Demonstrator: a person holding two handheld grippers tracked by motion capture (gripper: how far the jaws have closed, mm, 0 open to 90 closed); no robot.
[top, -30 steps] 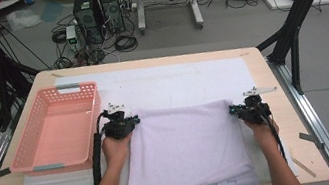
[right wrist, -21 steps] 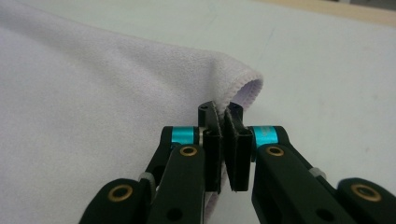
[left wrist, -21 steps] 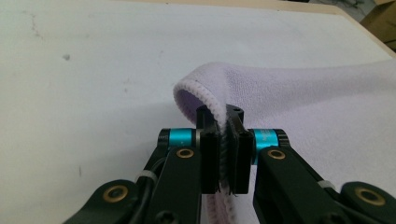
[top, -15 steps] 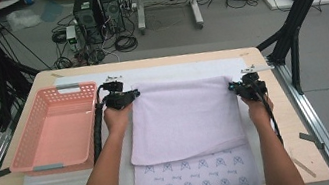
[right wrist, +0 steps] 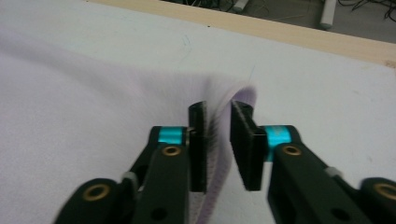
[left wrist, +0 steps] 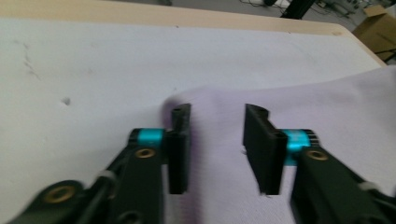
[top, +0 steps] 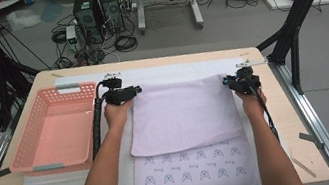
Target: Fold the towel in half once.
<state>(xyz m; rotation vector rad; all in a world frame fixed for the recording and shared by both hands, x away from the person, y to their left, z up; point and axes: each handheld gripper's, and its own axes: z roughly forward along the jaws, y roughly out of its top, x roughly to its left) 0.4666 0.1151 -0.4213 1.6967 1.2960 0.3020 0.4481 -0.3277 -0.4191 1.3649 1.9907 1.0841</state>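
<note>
- Cluttered lab floor with PC towers [top: 97, 7] and cables up top, wooden table [top: 157, 59] below it, covered by a white mat [top: 174, 70].
- Both my forearms come up from the bottom edge, about parallel, wrists straight.
- left gripper [top: 137, 90] sits at the lilac towel [top: 184, 114]'s upper-left corner, right gripper [top: 226, 81] at its upper-right.
- Both have just been opening: jaws parted, released, cloth corner loose between them in each gripper view.
- Towel lies flat mid-frame, folded upward, long axis running top to bottom; printed end at the bottom edge.
- pink basket [top: 34, 144] at left.
</note>
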